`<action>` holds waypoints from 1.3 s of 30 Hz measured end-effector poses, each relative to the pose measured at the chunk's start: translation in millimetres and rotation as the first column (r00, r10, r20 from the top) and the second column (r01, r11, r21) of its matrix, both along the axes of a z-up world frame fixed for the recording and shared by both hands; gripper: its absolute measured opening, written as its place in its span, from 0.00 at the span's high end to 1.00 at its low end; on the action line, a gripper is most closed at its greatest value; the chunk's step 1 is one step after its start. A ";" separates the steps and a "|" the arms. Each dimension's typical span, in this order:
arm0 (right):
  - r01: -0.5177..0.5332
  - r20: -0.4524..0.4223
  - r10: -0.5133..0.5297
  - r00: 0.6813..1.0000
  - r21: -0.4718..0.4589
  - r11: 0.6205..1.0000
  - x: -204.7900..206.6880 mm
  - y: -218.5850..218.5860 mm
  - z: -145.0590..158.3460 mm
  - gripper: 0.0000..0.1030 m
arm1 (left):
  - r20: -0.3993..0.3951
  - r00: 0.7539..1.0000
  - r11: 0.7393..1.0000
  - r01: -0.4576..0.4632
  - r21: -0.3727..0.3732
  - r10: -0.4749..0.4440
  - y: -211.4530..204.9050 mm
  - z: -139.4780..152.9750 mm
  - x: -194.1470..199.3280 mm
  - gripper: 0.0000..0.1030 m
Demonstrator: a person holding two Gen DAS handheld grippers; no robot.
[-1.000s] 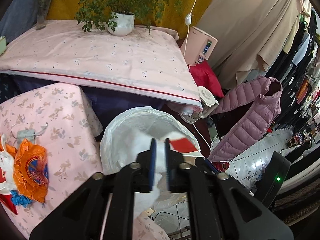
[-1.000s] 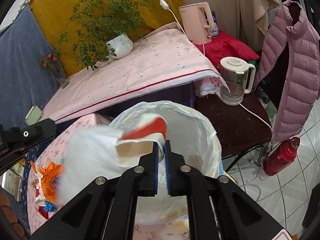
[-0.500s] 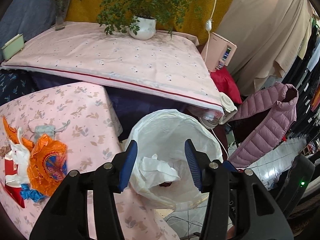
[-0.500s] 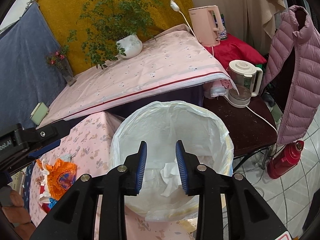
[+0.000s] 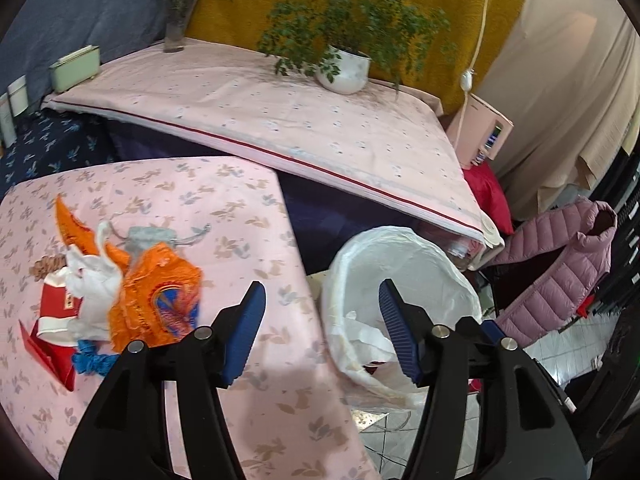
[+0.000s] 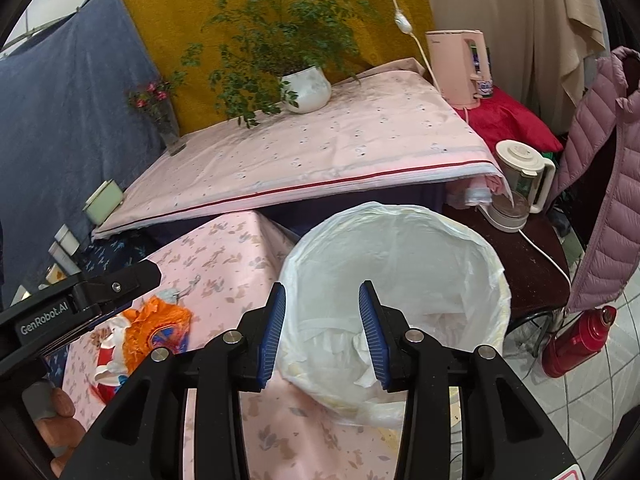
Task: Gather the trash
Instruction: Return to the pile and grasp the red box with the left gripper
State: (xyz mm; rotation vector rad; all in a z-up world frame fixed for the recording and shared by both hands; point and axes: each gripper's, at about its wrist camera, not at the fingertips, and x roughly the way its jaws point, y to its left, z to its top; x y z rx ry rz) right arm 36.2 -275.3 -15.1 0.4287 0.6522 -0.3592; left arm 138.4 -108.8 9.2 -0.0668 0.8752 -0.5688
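Note:
A bin lined with a white bag [image 5: 416, 264] stands beside the pink floral table [image 5: 240, 200]; white crumpled trash [image 6: 340, 340] lies inside it. My left gripper [image 5: 322, 300] is open and empty over the table's right edge. My right gripper [image 6: 323, 304] is open and empty above the bin [image 6: 400, 240]. On the table's left lies a trash heap: an orange wrapper [image 5: 156, 296], white plastic [image 5: 94, 280], a red and white carton [image 5: 56, 308], a blue scrap [image 5: 90, 360]. The heap also shows in the right wrist view [image 6: 156, 328].
A higher table with a pink cloth [image 5: 280, 120] carries a potted plant [image 5: 344, 68] and a vase [image 5: 176, 28]. A pink kettle [image 6: 456, 68], a blender jug [image 6: 520, 188], a mauve jacket [image 5: 560, 264] and a red flask [image 6: 576, 340] stand to the right.
Both grippers were shut on trash over the bin, then opened and dropped it in. The left gripper has since swung left toward the table.

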 end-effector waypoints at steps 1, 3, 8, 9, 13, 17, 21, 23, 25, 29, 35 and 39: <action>-0.011 0.001 0.011 1.000 -0.005 1.000 1.6 5.4 1.6 0.63 | 0.000 1.000 1.000 -0.015 -0.001 0.015 6.8 -0.4 0.8 0.46; -0.029 0.002 0.029 1.000 -0.012 1.000 5.0 13.4 3.7 0.62 | -0.006 0.999 0.999 -0.048 0.000 0.048 20.3 -1.4 3.3 0.46; -0.086 -0.001 0.086 0.996 -0.033 0.996 14.6 39.8 7.7 0.61 | -0.010 0.992 0.993 -0.122 0.005 0.122 53.0 -4.3 8.3 0.46; -0.098 -0.004 0.098 0.995 -0.036 0.995 16.8 45.1 8.0 0.61 | -0.013 0.991 0.991 -0.135 0.005 0.135 59.6 -5.4 9.5 0.46; -0.153 -0.015 0.152 0.988 -0.049 0.987 26.3 70.1 7.9 0.59 | -0.031 0.980 0.981 -0.196 0.004 0.196 88.6 -11.7 13.6 0.46; -0.204 -0.026 0.202 0.979 -0.062 0.977 35.6 94.6 6.1 0.57 | -0.036 0.965 0.966 -0.257 0.025 0.258 116.1 -18.7 17.2 0.45; -0.255 -0.046 0.252 0.967 -0.066 0.965 44.9 119.1 0.5 0.57 | -0.047 0.944 0.945 -0.324 0.052 0.326 145.3 -30.2 18.5 0.40; -0.277 -0.056 0.274 0.960 -0.068 0.958 49.3 129.6 -3.1 0.57 | -0.059 0.932 0.934 -0.353 0.063 0.356 159.2 -36.7 20.0 0.40; -0.301 -0.066 0.296 0.953 -0.068 0.951 53.9 141.7 -6.9 0.57 | -0.081 0.919 0.922 -0.380 0.072 0.385 173.7 -44.6 22.6 0.39; -0.344 -0.087 0.338 0.937 -0.067 0.937 62.7 164.8 -16.1 0.57 | -0.124 0.888 0.896 -0.434 0.088 0.442 201.2 -60.2 25.4 0.30; -0.397 -0.117 0.389 0.914 -0.051 0.916 77.7 193.5 -31.8 0.57 | -0.194 0.833 0.855 -0.510 0.097 0.519 234.6 -82.8 28.1 0.20; -0.422 -0.131 0.413 0.901 -0.054 0.905 87.7 208.2 -41.1 0.52 | -0.263 0.797 0.836 -0.541 0.089 0.544 245.5 -99.1 30.8 0.20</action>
